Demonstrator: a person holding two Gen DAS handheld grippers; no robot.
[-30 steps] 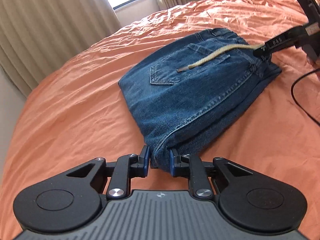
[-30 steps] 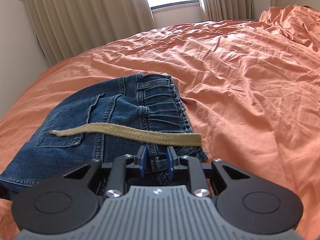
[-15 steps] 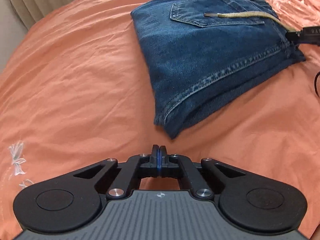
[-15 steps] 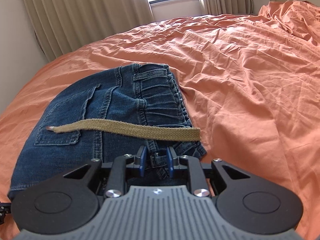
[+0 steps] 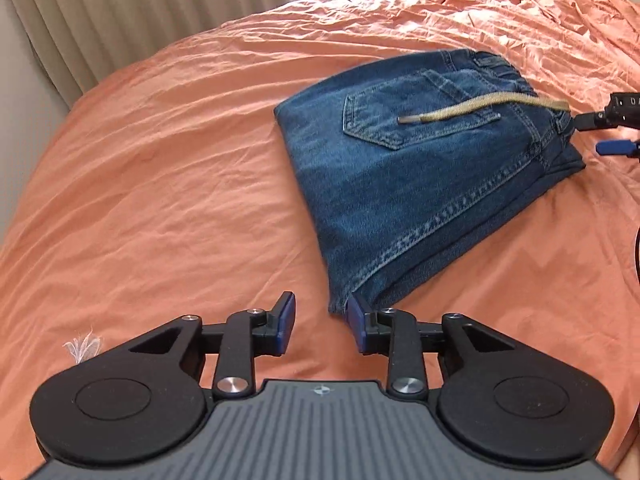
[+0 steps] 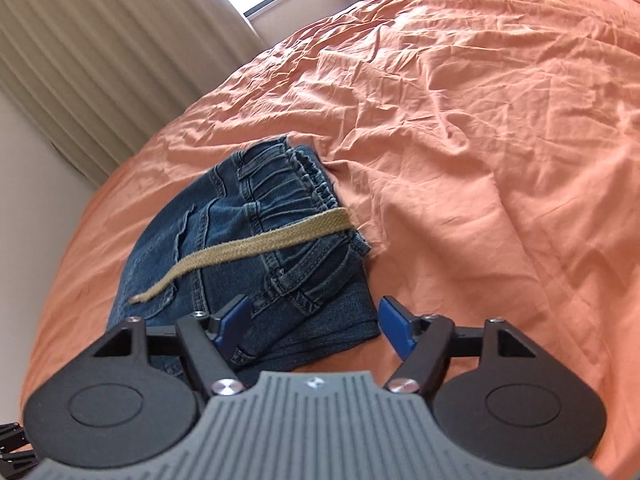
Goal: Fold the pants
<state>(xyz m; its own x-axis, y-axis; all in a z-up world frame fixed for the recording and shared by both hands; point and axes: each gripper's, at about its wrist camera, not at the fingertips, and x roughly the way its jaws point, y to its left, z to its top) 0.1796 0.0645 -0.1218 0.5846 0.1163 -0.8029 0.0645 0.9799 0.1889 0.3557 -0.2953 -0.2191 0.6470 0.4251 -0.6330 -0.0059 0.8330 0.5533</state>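
Note:
The blue denim pants (image 5: 420,168) lie folded into a compact stack on the orange bed, back pocket up, with a tan drawstring (image 5: 480,108) lying across the top. My left gripper (image 5: 320,322) is open and empty, its right pad just beside the stack's near corner. My right gripper (image 6: 314,326) is open and empty, its jaws spread at the waistband corner of the pants (image 6: 256,264), holding nothing. The drawstring (image 6: 256,246) crosses the waistband there. The right gripper also shows at the right edge of the left wrist view (image 5: 604,132).
The orange bedsheet (image 5: 160,184) is wrinkled and spreads all around the stack. Beige curtains (image 6: 100,60) and a window stand beyond the far edge of the bed. A black cable (image 5: 637,248) hangs at the right edge.
My left gripper let go of the stack's corner, shut briefly, and now stands open beside it. My right gripper opened off the waistband corner and tilted.

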